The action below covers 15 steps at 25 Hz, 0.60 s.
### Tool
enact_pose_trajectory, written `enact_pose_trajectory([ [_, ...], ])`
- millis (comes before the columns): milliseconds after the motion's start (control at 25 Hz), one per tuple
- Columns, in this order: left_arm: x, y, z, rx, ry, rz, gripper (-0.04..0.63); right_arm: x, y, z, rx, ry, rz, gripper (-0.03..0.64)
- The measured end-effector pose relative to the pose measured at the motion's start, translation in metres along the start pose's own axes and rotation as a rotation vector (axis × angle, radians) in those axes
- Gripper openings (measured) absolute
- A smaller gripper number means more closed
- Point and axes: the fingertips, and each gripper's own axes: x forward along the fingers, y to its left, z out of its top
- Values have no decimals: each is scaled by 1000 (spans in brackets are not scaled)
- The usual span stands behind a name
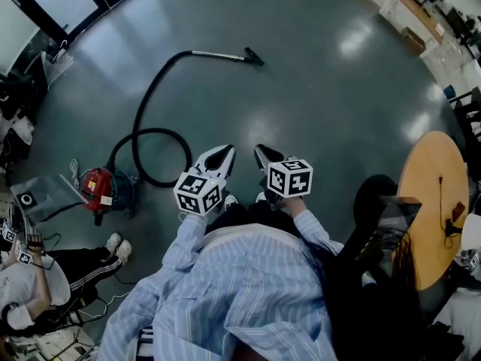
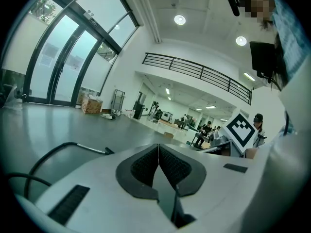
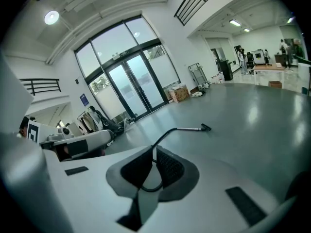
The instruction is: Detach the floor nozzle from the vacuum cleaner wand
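Standing on the wide grey floor (image 1: 323,89), you have the whole job ahead of you, as far as these views show. A round wooden table (image 1: 432,201) sits to your right. The red vacuum cleaner canister (image 1: 101,189) rests on the floor to your left, near your feet, with a seated person (image 1: 37,284) just beyond it on the near left. From the canister the black hose (image 1: 146,138) curls once, then runs away to the far side, where it meets the silver wand (image 1: 218,54) lying flat on the floor.

You hold the left gripper (image 1: 225,151) and the right gripper (image 1: 260,151) side by side in front of you, both aimed forward and a little down. In each gripper's own view the ribbed pads (image 2: 145,165) are pressed together and nothing sits between them, so both tools are empty.

Smallest of all, the dark floor nozzle (image 1: 253,56) sits at the wand's right end, well apart from both grippers. It looks still joined to the wand, though the coupling is too small to make out.

Nothing is detached yet. By my reading you must close the distance, steady the wand with one gripper, take the nozzle with the other and pull them apart
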Motion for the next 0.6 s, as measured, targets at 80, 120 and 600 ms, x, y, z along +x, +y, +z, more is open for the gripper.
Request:
enact_pose_trajectory([
  [80, -4, 1, -1, 1, -1, 3, 6, 2, 4, -3, 2, 5, 8, 29],
  [120, -6, 2, -1, 3, -1, 4, 6, 3, 6, -4, 2, 8, 11, 29],
  [600, -35, 48, -9, 6, 1, 11, 6, 35, 31, -14, 15, 11, -22, 29],
])
